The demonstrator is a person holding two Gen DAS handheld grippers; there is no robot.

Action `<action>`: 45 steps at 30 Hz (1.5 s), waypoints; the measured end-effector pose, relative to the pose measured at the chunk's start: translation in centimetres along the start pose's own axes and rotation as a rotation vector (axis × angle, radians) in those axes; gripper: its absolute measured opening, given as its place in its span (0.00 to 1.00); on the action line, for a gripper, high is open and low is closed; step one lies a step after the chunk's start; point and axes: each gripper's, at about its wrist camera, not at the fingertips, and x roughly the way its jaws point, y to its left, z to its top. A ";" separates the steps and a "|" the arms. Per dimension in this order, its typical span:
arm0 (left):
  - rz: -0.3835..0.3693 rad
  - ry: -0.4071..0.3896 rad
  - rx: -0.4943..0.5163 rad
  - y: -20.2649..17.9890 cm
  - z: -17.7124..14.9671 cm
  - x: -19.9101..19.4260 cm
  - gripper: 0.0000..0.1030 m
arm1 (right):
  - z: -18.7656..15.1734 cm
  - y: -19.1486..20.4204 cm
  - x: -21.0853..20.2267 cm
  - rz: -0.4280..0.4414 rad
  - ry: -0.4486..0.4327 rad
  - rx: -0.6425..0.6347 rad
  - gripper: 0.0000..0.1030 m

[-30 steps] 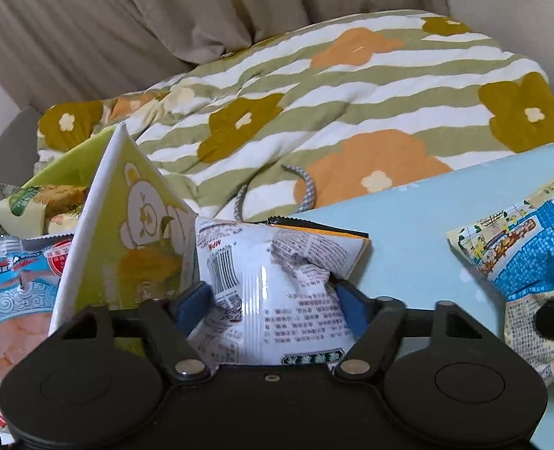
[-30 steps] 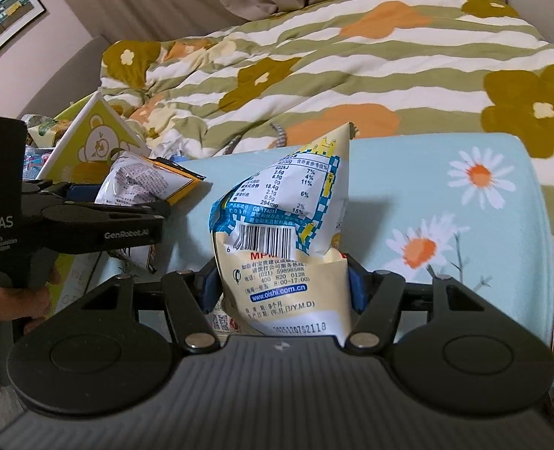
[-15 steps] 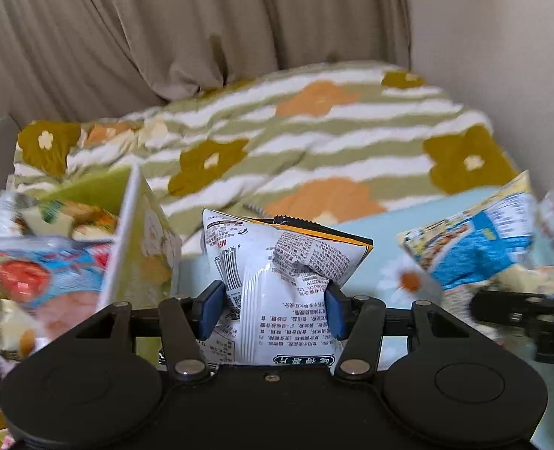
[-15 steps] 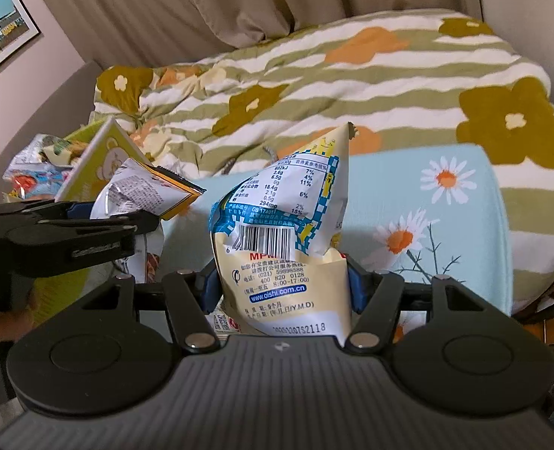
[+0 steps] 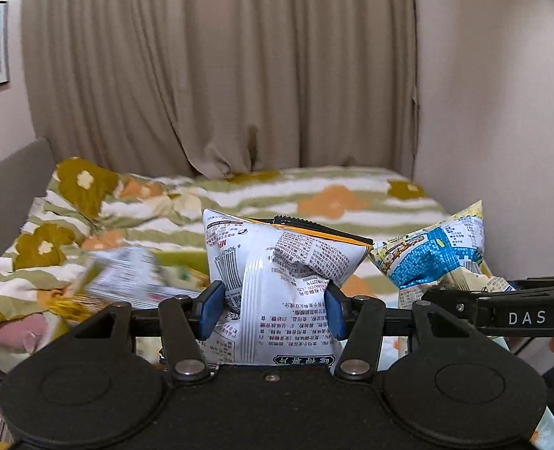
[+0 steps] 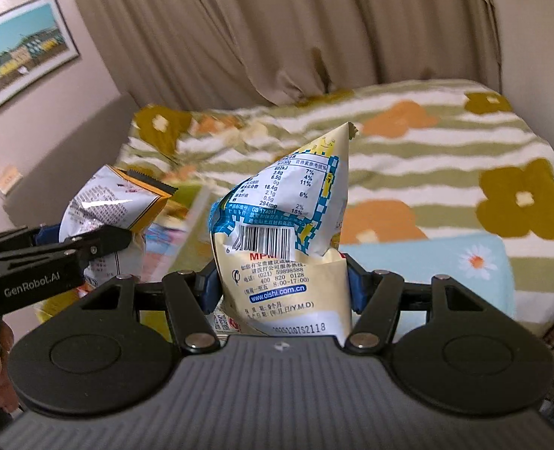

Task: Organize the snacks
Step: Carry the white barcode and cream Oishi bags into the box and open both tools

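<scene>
From the left wrist, my left gripper (image 5: 271,311) pinches the white snack bag (image 5: 277,285) across its lower half, printed back facing me; the blue-and-cream bag (image 5: 432,255) hangs at three o'clock. From the right wrist, my right gripper (image 6: 281,288) pinches that blue-and-cream bag by its base, point up, the white one at nine o'clock. Both are held above the bed (image 6: 446,142), I judge for carrying to storage.

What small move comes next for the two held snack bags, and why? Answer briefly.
Probably carry the white snack bag in the left tool over to the snack pile at lower left and lower it. Both bags are pinched clear of any surface; the blue-and-yellow bag in the right tool can follow.
</scene>
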 end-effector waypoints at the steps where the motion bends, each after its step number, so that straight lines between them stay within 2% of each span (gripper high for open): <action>1: 0.005 -0.006 -0.007 1.2 0.1 -0.6 0.57 | 0.1 1.2 -0.2 0.007 -0.011 -0.004 0.75; 8: 0.021 0.006 -0.069 9.6 -0.7 -2.6 0.57 | 0.2 10.5 0.4 0.066 -0.049 -0.013 0.75; 18: -0.023 0.079 -0.135 18.5 -3.4 -1.9 0.58 | -1.2 19.8 3.5 0.047 -0.046 0.022 0.75; 20: -0.031 0.097 -0.135 19.5 -4.0 -1.3 0.60 | -1.7 20.8 4.1 0.035 -0.044 0.044 0.75; 22: -0.050 0.114 -0.144 20.4 -4.6 -0.7 0.67 | -2.2 21.7 4.5 0.022 -0.040 0.057 0.75; 24: -0.041 0.126 -0.148 20.8 -5.2 -0.2 0.98 | -2.7 22.4 4.8 0.009 -0.030 0.063 0.75; 25: -0.041 0.120 -0.151 21.1 -5.5 -0.2 1.00 | -2.9 22.6 4.9 0.002 -0.024 0.062 0.75; 31: -0.052 0.134 -0.224 22.9 -6.3 -0.6 1.00 | -3.4 23.3 5.3 -0.022 0.001 0.057 0.75; 34: -0.057 0.113 -0.264 23.5 -6.1 -1.5 1.00 | -3.4 23.5 5.3 -0.017 -0.001 0.037 0.75; 42: -0.033 0.085 -0.294 24.2 -5.5 -2.5 1.00 | -2.6 24.7 5.9 0.022 -0.010 -0.018 0.76; 45: -0.032 0.088 -0.298 24.5 -5.6 -2.4 1.00 | -2.6 25.6 6.4 0.033 -0.014 -0.039 0.80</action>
